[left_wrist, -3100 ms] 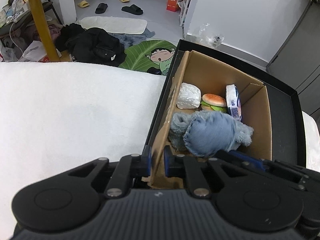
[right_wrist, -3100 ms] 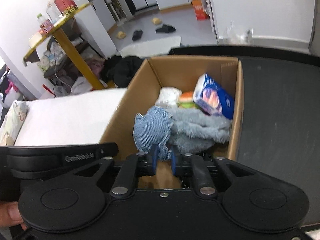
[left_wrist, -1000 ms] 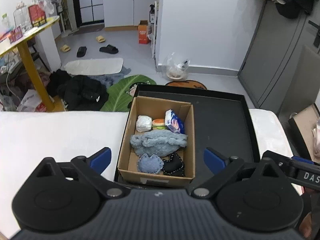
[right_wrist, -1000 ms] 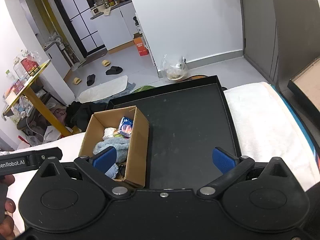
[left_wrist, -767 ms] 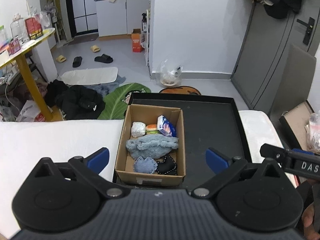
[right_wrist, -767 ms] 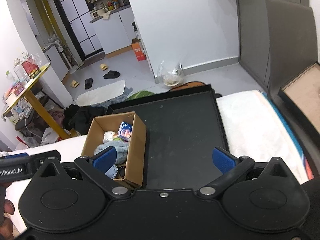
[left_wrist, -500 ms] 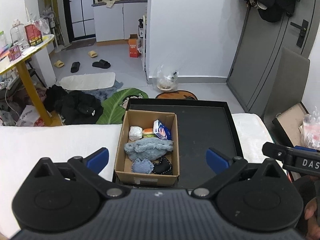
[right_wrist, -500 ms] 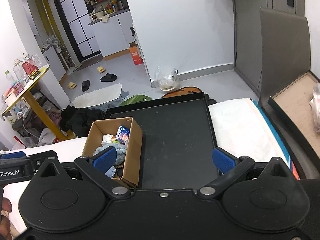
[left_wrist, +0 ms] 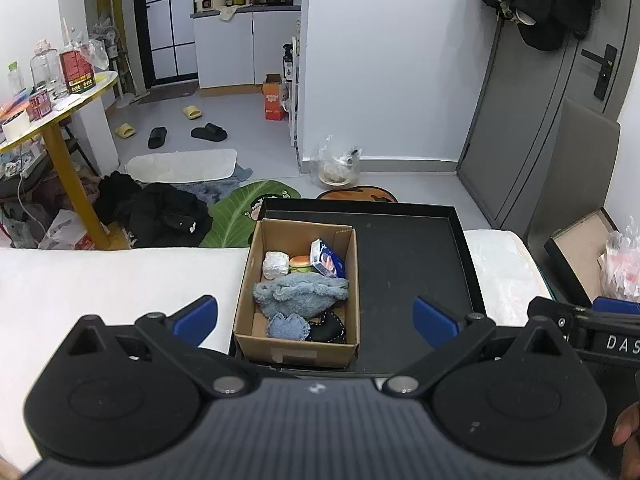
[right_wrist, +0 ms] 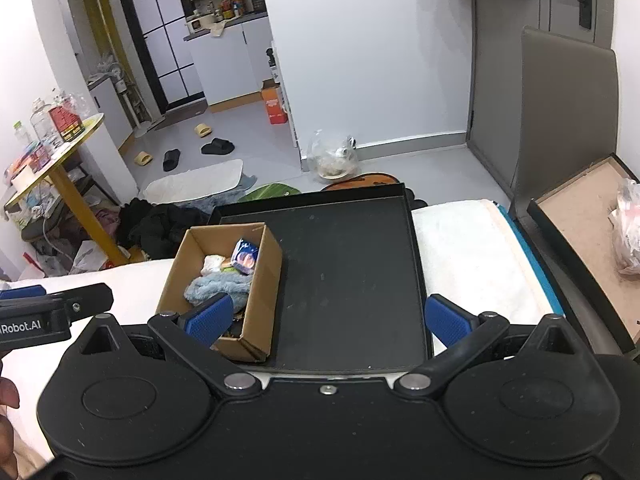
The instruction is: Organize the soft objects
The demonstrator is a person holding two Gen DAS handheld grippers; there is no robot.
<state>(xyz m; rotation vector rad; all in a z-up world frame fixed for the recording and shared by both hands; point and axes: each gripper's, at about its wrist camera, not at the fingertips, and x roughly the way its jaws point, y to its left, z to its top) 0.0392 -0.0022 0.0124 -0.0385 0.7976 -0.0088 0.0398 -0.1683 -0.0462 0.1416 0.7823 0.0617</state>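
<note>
**A:** Soft objects all sit inside the cardboard box: the fluffy blue plush across the middle, the denim heart and the black heart at the near wall, and the white bundle, the toy burger and the tissue pack along the far wall.

**B:** And where is the box itself?

**A:** In the left part of the black tray, against the tray's left rim. The tray rests on a white bed, so the box has a flat, firm base instead of soft bedding, which probably explains the arrangement.

**B:** What about the tools?

**A:** The left gripper hangs above and in front of the box, jaws spread wide and holding nothing. The right gripper hovers over the tray's near edge, to the right of the box, jaws equally wide and empty. Its left blue pad overlaps the box's near corner in the right wrist view, but only by line of sight.

**B:** So what remains?

**A:** Judging by the bare tray and bed around the box, nothing soft lies outside it; the sorting looks complete.
</note>
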